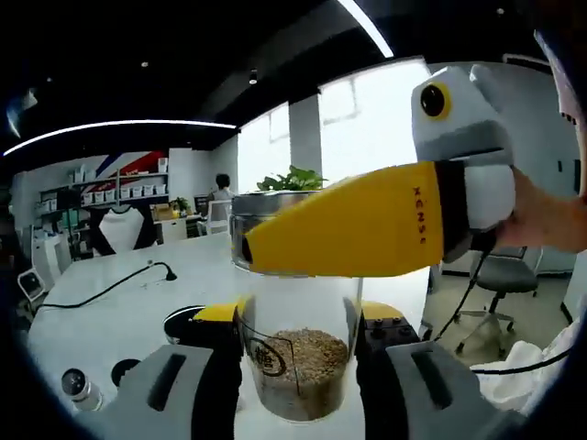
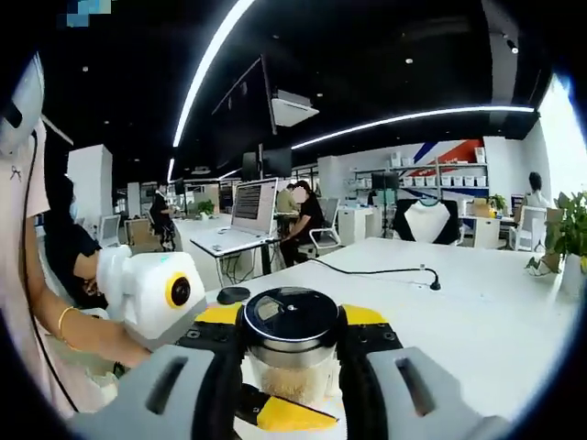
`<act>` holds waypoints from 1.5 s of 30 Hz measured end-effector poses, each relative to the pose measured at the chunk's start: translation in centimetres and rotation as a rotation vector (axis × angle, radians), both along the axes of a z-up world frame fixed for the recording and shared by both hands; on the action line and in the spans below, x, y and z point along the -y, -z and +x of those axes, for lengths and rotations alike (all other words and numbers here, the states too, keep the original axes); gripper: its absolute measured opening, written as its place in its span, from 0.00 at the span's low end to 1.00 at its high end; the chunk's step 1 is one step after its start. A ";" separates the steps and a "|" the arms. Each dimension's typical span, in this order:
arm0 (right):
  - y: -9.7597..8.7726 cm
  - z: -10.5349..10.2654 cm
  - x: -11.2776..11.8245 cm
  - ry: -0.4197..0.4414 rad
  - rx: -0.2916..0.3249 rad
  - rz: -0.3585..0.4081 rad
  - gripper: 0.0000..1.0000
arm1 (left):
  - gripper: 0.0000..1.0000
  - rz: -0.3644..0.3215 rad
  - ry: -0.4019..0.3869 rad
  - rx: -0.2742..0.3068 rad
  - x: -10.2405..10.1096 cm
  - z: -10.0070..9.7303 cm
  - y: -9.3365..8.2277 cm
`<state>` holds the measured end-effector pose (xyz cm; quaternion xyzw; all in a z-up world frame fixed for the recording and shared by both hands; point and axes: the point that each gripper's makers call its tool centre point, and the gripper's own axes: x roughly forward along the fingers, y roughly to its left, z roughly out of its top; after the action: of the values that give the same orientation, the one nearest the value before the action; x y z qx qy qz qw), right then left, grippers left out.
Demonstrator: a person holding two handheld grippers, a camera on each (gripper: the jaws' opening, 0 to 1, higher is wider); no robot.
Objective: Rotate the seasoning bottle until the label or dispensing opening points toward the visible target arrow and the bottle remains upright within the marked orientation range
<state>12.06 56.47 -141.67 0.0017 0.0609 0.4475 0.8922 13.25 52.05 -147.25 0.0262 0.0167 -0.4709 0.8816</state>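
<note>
I see the seasoning bottle [image 1: 298, 353] standing upright on the white bench [image 1: 119, 312], gripped by both tongs: my left tongs [image 1: 298, 385] clamp its glass body, and my right tongs [image 2: 292, 367] close around it just under the metal lid [image 2: 292, 316].

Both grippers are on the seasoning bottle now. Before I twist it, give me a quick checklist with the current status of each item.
1. Left gripper clamps the bottle's glass body: ok, jaws on both sides.
2. Right gripper closed on the metal cap: ok.
3. Bottle upright: ok, no lean apparent in the left gripper view.
4. Label position: ok, it shows at the front of the glass.
5. Target arrow located: cannot tell.
6. Table free around the bottle: cannot tell; a black cable lies farther back.
</note>
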 end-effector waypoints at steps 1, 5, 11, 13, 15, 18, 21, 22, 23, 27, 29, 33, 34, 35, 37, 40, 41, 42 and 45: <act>-0.1 -0.2 -0.1 -0.013 0.000 0.004 0.36 | 0.53 -0.028 0.040 0.004 0.0 -0.2 -0.3; -0.6 -1.3 -0.9 -0.075 0.022 -0.008 0.36 | 0.49 0.014 0.183 0.012 0.5 -1.3 -0.1; -0.3 -1.4 -1.1 -0.075 0.036 -0.030 0.37 | 0.49 0.074 0.145 -0.004 0.2 -0.9 0.6; -0.5 -1.3 -0.9 -0.065 0.031 -0.016 0.37 | 0.48 0.058 0.093 -0.009 0.0 -0.7 0.5; -0.5 -1.3 -0.9 -0.065 0.034 -0.011 0.37 | 0.48 0.048 0.074 -0.014 0.1 -0.8 0.4; -0.5 -1.4 -0.9 -0.060 0.044 -0.022 0.37 | 0.48 0.036 0.028 -0.040 0.1 -0.9 0.5; -0.2 -1.2 -0.7 -0.033 0.023 -0.016 0.37 | 0.47 0.013 -0.038 -0.081 0.0 -0.8 0.8; -0.1 -1.1 -0.6 -0.020 0.014 -0.015 0.37 | 0.47 0.010 -0.069 -0.088 -0.1 -0.6 1.0; 0.1 -1.0 -0.6 -0.003 0.009 -0.015 0.37 | 0.47 0.011 -0.083 -0.091 -0.1 -0.5 1.1; 0.7 -0.6 -0.5 0.084 0.007 -0.018 0.36 | 0.47 0.055 -0.183 -0.073 -0.7 0.3 1.8; 0.8 -0.3 -0.5 0.130 0.014 -0.016 0.36 | 0.47 0.068 -0.249 -0.060 -1.2 0.7 1.8; 0.6 0.1 -1.0 0.193 0.044 -0.030 0.37 | 0.47 0.035 -0.324 -0.072 -1.5 1.0 1.5; 0.6 0.2 -1.2 0.200 0.051 -0.039 0.37 | 0.47 0.016 -0.351 -0.082 -1.7 1.1 1.5; 0.7 0.3 -1.2 0.207 0.052 -0.048 0.37 | 0.47 0.022 -0.354 -0.082 -1.7 1.1 1.7; 0.8 0.5 -1.4 0.202 0.050 -0.050 0.37 | 0.47 0.041 -0.375 -0.074 -2.1 1.3 1.8; 0.8 0.6 -1.2 0.179 0.036 -0.050 0.37 | 0.48 0.047 -0.367 -0.062 -2.3 1.3 1.8; 0.6 0.7 -1.1 0.162 0.024 -0.033 0.36 | 0.48 0.027 -0.355 -0.059 -2.3 1.2 1.5; 0.6 0.8 -1.0 0.146 0.013 -0.033 0.36 | 0.48 0.018 -0.334 -0.066 -2.1 1.1 1.4; 0.5 0.7 -0.7 0.088 -0.002 -0.028 0.36 | 0.47 0.016 -0.231 -0.046 -1.7 0.6 1.1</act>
<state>12.80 57.14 -142.16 -0.0080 0.0680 0.4071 0.9108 13.82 53.70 -148.39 0.0203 0.0434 -0.3665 0.9292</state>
